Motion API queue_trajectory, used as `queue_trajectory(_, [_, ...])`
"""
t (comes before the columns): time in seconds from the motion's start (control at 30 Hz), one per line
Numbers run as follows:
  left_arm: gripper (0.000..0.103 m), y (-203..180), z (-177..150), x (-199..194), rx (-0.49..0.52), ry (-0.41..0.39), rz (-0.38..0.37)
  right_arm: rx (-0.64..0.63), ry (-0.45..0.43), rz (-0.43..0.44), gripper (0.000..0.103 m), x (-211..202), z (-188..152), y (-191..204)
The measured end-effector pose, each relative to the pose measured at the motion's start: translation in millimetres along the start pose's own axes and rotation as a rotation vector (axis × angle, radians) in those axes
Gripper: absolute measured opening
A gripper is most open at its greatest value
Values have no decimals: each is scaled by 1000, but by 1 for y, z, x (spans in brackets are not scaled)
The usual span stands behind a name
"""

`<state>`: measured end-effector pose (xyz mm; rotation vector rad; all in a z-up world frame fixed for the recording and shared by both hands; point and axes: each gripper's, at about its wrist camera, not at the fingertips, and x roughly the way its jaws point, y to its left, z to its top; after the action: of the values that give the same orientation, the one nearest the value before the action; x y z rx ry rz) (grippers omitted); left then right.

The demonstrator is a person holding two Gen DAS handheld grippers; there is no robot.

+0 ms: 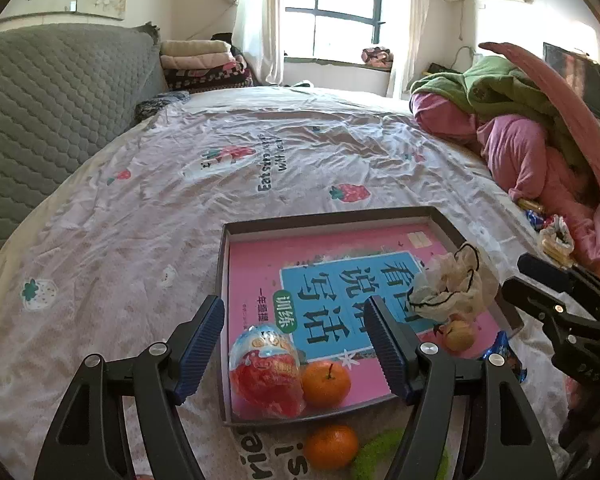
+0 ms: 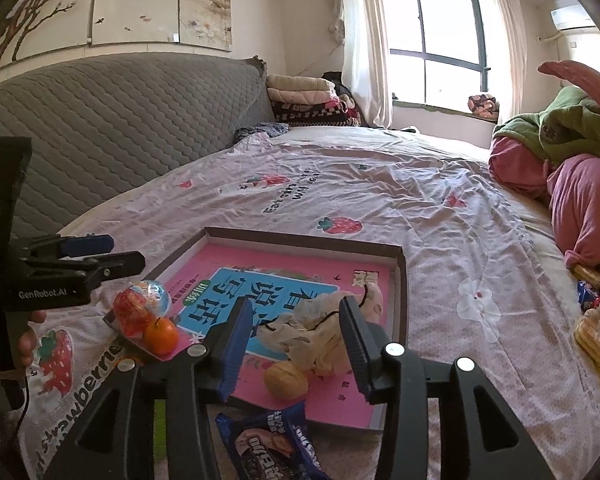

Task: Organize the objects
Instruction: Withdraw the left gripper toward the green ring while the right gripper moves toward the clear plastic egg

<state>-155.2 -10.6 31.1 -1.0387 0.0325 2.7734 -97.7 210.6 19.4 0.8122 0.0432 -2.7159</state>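
With both sets of jaws spread wide and gripping nothing, left gripper [image 1: 298, 344] hanging over the near-left corner of the tray [image 1: 332, 216] and right gripper [image 2: 296, 340] over its near edge. Closest on the bed sheet [image 1: 140, 208]: a loose orange [image 1: 331, 446], something green [image 1: 374, 454] touching it, and a blue snack packet [image 2: 272, 446], all just outside the tray. Inside, on the pink book [image 1: 260, 264]: wrapped egg toy [image 1: 265, 370] touching a second orange [image 1: 325, 383], a walnut [image 2: 286, 380], crumpled pouch [image 2: 320, 332]; far right, pink bedding [image 1: 540, 160].
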Motion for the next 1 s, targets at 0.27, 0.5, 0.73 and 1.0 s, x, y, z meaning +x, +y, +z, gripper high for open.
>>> queue_trajectory(0.27, [74, -2, -8, -5, 10, 8, -2, -17, -5, 20, 46, -8, -2, 9])
queue_trajectory(0.5, [74, -3, -10, -14, 11, -5, 0, -18, -5, 26, 46, -12, -5, 14])
queue_trajectory(0.73, [74, -8, -13, -20, 25, -15, 2, -16, -11, 36, 46, -19, -9, 19])
queue_trajectory(1.0, [74, -10, -16, -26, 24, -14, -5, 21, -3, 58, 54, -23, -15, 18])
